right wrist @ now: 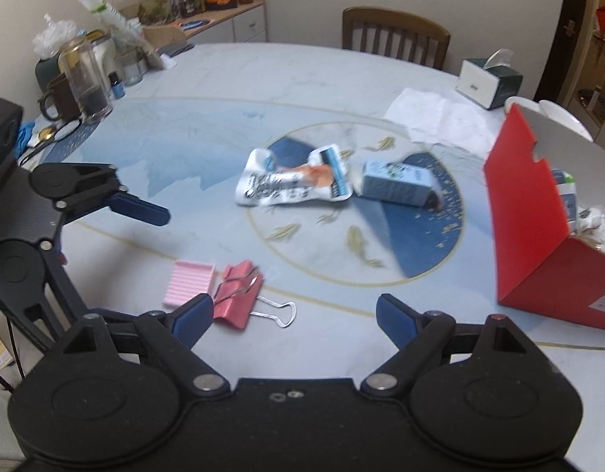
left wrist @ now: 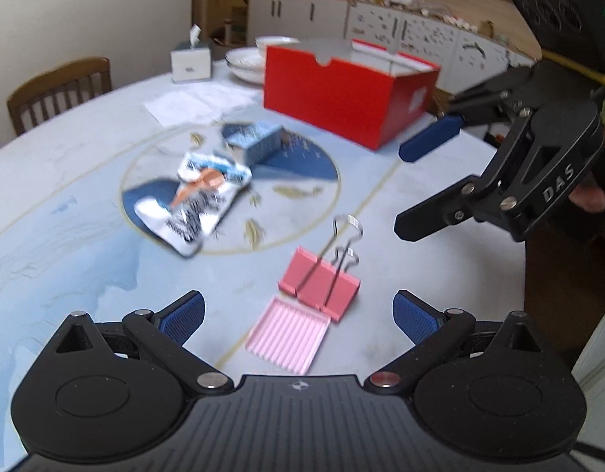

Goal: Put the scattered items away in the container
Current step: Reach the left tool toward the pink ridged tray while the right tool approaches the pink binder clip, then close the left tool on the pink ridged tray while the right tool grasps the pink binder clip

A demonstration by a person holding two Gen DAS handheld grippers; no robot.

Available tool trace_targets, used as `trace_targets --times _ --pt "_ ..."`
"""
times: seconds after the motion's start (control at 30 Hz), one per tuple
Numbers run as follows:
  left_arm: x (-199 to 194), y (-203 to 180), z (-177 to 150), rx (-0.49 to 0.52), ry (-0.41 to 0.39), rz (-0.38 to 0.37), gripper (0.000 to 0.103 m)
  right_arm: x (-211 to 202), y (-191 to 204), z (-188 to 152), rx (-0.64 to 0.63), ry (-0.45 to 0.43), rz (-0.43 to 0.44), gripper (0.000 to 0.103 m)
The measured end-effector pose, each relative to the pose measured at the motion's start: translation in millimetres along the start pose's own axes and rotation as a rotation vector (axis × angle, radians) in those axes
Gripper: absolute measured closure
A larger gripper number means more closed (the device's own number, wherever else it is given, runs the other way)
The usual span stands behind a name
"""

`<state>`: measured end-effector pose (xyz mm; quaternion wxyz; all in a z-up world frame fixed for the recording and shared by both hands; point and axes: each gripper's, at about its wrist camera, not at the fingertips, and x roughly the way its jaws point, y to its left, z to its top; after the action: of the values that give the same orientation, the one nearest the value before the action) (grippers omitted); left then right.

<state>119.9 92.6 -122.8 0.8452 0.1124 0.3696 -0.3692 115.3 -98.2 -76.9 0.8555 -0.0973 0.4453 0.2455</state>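
A red open box (left wrist: 342, 90) (right wrist: 538, 228) stands on the round table and holds a few items. Scattered on the table lie a crumpled white snack wrapper (left wrist: 196, 200) (right wrist: 290, 181), a small blue carton (left wrist: 255, 141) (right wrist: 397, 183), a pink binder clip (left wrist: 322, 283) (right wrist: 239, 295) and a pink ridged square (left wrist: 288, 332) (right wrist: 188, 281). My left gripper (left wrist: 298, 316) is open and empty, just short of the pink clip and square. My right gripper (right wrist: 294, 314) is open and empty, with the clip by its left finger. Each gripper shows in the other's view, both open.
A tissue box (left wrist: 190, 61) (right wrist: 491, 82), white bowls (left wrist: 247, 61) and a sheet of paper (left wrist: 200, 102) (right wrist: 436, 118) lie behind the red box. A glass jar (right wrist: 86, 82), a mug (right wrist: 62, 98) and clutter stand at the table's far left. Wooden chairs (left wrist: 58, 90) (right wrist: 397, 37) border the table.
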Motion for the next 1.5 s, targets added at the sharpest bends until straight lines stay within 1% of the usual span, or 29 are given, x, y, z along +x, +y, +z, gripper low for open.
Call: trace_targets --times 0.2,0.3,0.47,0.53,0.6,0.67,0.73,0.77,0.9,0.97,1.0,1.1,1.37,1.43,1.5 --pt "10.5 3.2 -8.8 0.023 0.024 -0.019 0.002 13.8 9.6 -1.2 0.000 0.028 0.012 0.015" --pt "14.8 2.4 -10.3 0.040 0.028 -0.012 0.003 20.7 14.4 -2.3 -0.028 0.044 0.012 0.016" --pt "19.6 0.2 -12.2 0.059 0.042 -0.006 0.021 30.9 18.5 -5.2 -0.034 0.075 0.026 0.019" --pt "20.8 -1.4 -13.7 0.069 0.046 0.001 0.023 34.8 22.3 -5.0 -0.045 0.077 0.022 0.022" --pt "21.0 -1.7 -15.4 0.067 0.046 0.008 0.025 39.4 23.4 -3.7 -0.039 0.078 0.019 0.023" --pt "20.1 -1.7 -16.3 0.068 0.040 0.022 0.032 43.9 22.4 -1.8 -0.019 0.083 0.021 0.026" --pt "19.8 -0.4 -15.6 0.058 0.038 0.027 0.035 47.5 21.1 0.0 -0.003 0.085 0.018 0.028" --pt "19.7 0.0 -15.3 0.054 0.036 0.029 0.038 49.0 20.7 0.8 0.001 0.086 0.017 0.029" --pt "20.0 -2.1 -14.5 0.067 0.038 0.063 0.048 54.3 21.4 3.2 0.009 0.096 0.026 0.036" --pt "19.3 -2.1 -14.1 0.063 0.038 0.071 0.055 56.7 22.3 4.9 0.012 0.098 0.029 0.037" --pt "19.2 -1.8 -14.1 0.059 0.039 0.074 0.056 58.0 22.9 5.8 0.012 0.099 0.030 0.038" --pt "18.3 -2.5 -15.0 0.050 0.038 0.093 0.057 62.2 25.2 8.0 0.008 0.107 0.027 0.047" --pt "15.5 -2.0 -17.1 0.017 0.035 0.125 0.057 67.7 33.1 11.0 -0.001 0.116 0.034 0.051" --pt "15.7 -2.3 -16.9 0.013 0.034 0.128 0.057 67.9 36.7 11.1 -0.019 0.113 0.029 0.058" --pt "15.9 -2.5 -17.1 0.010 0.033 0.130 0.057 67.7 37.3 11.9 -0.021 0.112 0.036 0.062"
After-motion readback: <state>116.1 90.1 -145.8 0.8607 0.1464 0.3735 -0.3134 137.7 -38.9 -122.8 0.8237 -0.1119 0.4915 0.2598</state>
